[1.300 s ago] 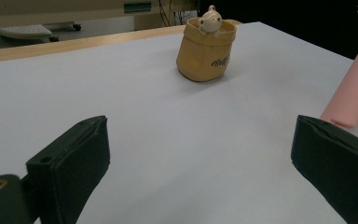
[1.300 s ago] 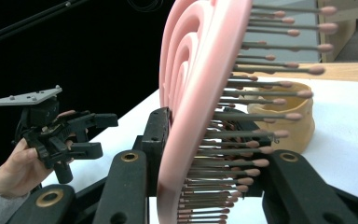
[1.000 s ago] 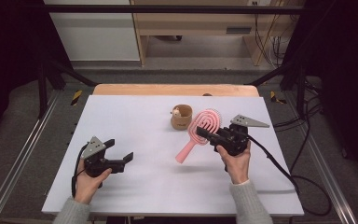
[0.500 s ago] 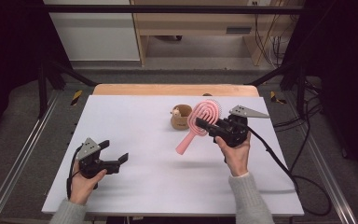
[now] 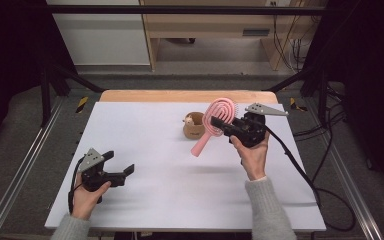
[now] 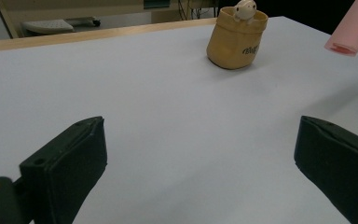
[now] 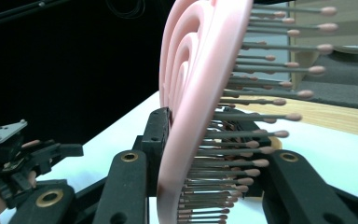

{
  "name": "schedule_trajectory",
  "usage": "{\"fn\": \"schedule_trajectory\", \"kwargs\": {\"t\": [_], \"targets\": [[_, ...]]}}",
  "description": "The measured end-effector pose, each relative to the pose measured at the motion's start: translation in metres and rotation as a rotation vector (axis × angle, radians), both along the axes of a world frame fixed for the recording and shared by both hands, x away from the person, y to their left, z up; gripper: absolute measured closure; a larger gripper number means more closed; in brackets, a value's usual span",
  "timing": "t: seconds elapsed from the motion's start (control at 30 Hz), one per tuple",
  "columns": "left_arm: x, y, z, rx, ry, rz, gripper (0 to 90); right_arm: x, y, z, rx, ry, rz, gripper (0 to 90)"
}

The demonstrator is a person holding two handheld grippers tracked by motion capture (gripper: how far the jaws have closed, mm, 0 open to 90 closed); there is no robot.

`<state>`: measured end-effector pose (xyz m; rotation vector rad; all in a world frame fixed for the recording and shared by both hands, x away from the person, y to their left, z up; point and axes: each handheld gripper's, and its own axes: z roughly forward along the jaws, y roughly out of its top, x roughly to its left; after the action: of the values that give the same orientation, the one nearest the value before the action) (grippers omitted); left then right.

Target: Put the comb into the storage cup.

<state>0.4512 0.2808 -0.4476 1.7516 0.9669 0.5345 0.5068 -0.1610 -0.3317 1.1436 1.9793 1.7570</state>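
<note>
A pink hairbrush (image 5: pixel 215 124) with a spiral head hangs above the white table (image 5: pixel 160 210), its handle slanting down to the left. My right gripper (image 5: pixel 222 124) is shut on the brush head; in the right gripper view the brush (image 7: pixel 193 93) stands edge-on between the jaws of the right gripper (image 7: pixel 200 158), bristles pointing right. Just left of the brush, a tan pouch-shaped cup (image 5: pixel 193 126) with a small pale figure at its rim stands on the table. My left gripper (image 5: pixel 119 163) rests open near the front left. From it I see the cup (image 6: pixel 235 39) and the brush's handle end (image 6: pixel 349 28).
A wooden strip (image 5: pixel 180 95) borders the table's far edge. A black cable (image 5: pixel 300 170) trails from the right gripper off the table's right side. Metal rails (image 5: pixel 25 165) run along both sides. The left gripper (image 7: pixel 23 156) appears far off in the right gripper view.
The right gripper has carried the brush farther from the person and closer to the cup. The left gripper has drifted slightly left and stayed open.
</note>
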Motion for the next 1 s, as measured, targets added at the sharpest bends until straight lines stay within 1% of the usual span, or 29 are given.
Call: {"fn": "schedule_trajectory", "kwargs": {"t": [0.13, 0.17, 0.2, 0.5, 0.8, 1.0], "targets": [[0.000, 0.002, -0.001, -0.001, 0.000, 0.003, 2.4, 0.006, 0.002, 0.005, -0.010, -0.003, -0.011, 63.0], [0.000, 0.002, -0.001, 0.005, 0.000, 0.009, 2.3, 0.007, 0.002, 0.006, -0.010, -0.001, -0.011, 62.9], [0.000, 0.002, -0.001, -0.001, 0.002, 0.006, 2.3, 0.009, 0.003, 0.008, -0.016, -0.003, -0.014, 63.0], [0.000, 0.004, -0.001, -0.003, 0.001, 0.008, 2.1, 0.019, 0.008, 0.022, -0.033, -0.016, -0.040, 63.0], [0.000, 0.005, -0.001, -0.003, -0.004, 0.007, 2.1, 0.031, 0.011, 0.029, -0.052, -0.016, -0.073, 62.9], [0.000, 0.005, -0.001, -0.008, -0.005, 0.007, 2.1, 0.037, 0.010, 0.033, -0.053, -0.015, -0.092, 62.9]]}}
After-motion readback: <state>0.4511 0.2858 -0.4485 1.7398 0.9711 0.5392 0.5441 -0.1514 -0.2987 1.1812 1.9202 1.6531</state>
